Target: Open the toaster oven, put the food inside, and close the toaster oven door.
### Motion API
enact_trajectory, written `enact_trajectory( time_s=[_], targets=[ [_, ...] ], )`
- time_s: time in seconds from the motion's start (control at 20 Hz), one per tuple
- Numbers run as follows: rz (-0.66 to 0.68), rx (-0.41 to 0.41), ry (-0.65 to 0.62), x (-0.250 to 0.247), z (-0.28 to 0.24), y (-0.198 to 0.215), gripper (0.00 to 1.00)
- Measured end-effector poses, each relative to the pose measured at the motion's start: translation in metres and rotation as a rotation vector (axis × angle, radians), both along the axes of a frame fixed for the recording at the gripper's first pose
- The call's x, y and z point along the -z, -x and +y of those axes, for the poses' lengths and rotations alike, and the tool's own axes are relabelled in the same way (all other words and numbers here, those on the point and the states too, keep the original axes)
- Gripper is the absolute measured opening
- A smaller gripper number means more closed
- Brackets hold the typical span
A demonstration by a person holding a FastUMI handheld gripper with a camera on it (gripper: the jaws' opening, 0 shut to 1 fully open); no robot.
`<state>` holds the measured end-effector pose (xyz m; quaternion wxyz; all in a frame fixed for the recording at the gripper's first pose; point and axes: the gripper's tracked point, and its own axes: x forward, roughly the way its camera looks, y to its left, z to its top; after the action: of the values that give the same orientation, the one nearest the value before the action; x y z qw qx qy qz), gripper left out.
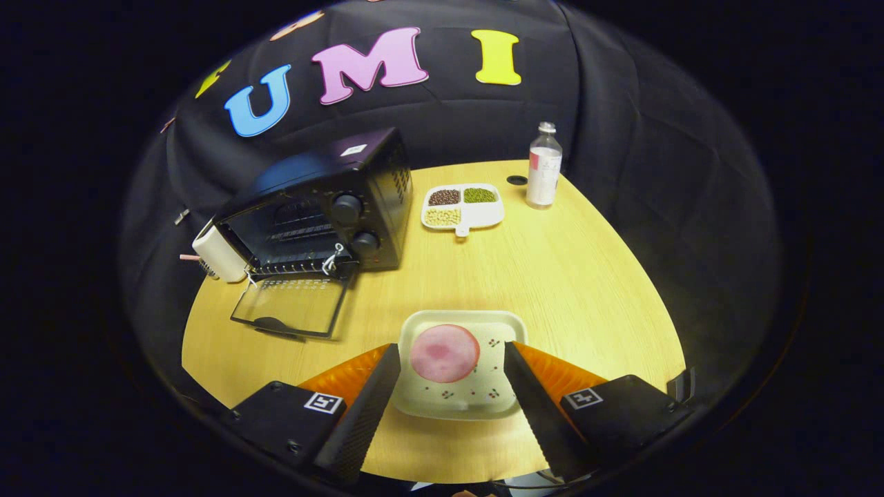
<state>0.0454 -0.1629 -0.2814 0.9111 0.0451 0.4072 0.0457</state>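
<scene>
Claw (452,376) spread wide over the food tray (458,407) — toaster oven (324,207) door (290,307) down.
Pink round slice (444,353) between the fingers, seemingly untouched — tray on the surface (573,276).

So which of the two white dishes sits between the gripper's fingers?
The square plate holding the pink round slice, between the open gripper fingers; the divided dish lies beyond.

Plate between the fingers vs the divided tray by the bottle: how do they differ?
The plate holds one round pink slice of food; the divided tray holds three separate heaps of beans or grains. The plate lies between the open fingers of the gripper; the tray sits far beyond them, between the toaster oven and the bottle. Both are white and rest flat on the table.
</scene>
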Motion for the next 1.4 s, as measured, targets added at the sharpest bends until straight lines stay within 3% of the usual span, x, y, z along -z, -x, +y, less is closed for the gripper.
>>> enact_trajectory(
  time_s=[0.4, 0.75, 0.85, 0.9, 1.05, 1.15, 1.2, 1.4],
  targets=[
    [0.145, -0.016, -0.025, 0.064, -0.043, 0.001, 1.00],
    [0.221, -0.063, -0.099, 0.083, -0.030, 0.007, 0.98],
    [0.236, -0.069, -0.094, 0.086, -0.031, 0.009, 0.90],
    [0.247, -0.057, -0.102, 0.086, -0.031, 0.009, 0.78],
    [0.270, -0.002, -0.071, 0.091, -0.039, 0.007, 0.58],
    [0.272, 0.018, -0.021, 0.092, -0.047, 0.007, 0.40],
    [0.275, 0.023, -0.012, 0.093, -0.048, 0.006, 0.24],
    [0.300, 0.067, -0.003, 0.092, -0.049, 0.007, 0.19]
  ],
)
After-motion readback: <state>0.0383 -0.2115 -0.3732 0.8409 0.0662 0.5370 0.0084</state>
